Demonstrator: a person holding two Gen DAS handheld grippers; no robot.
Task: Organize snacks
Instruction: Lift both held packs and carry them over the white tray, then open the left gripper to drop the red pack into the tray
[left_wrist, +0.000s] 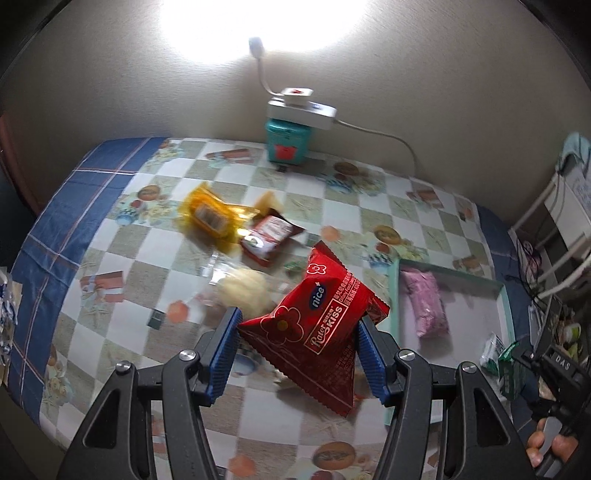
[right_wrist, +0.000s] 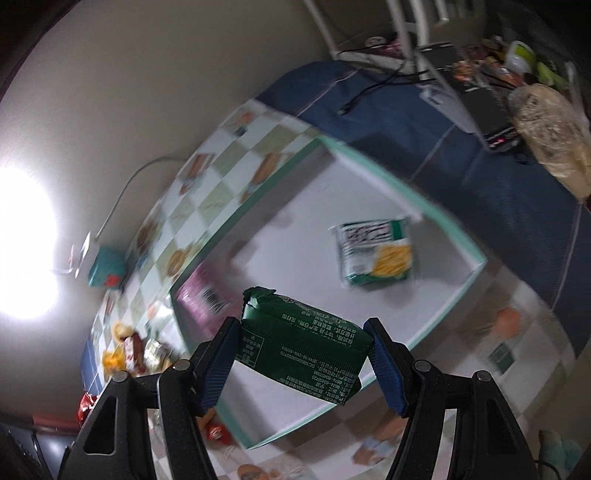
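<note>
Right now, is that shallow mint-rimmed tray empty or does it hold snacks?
Not empty: the shallow mint-rimmed tray holds a pink packet and a green-and-white packet.

Checkered table (left_wrist: 110, 258), snacks (left_wrist: 236, 229), tray (left_wrist: 394, 291)

red snack packet (left_wrist: 317, 325): glossy foil-like film, crimped edges | dark green packet (right_wrist: 306, 343): shiny plastic film | gripper pads (left_wrist: 223, 350): blue, ribbed | tablecloth (left_wrist: 92, 229): smooth, slightly shiny | tray (right_wrist: 369, 162): matt

Tray (left_wrist: 503, 295) sitting on the bench (left_wrist: 110, 229) (right side), two packets (right_wrist: 376, 254) lying in it, loose snacks (left_wrist: 236, 229) lying left of it
</note>
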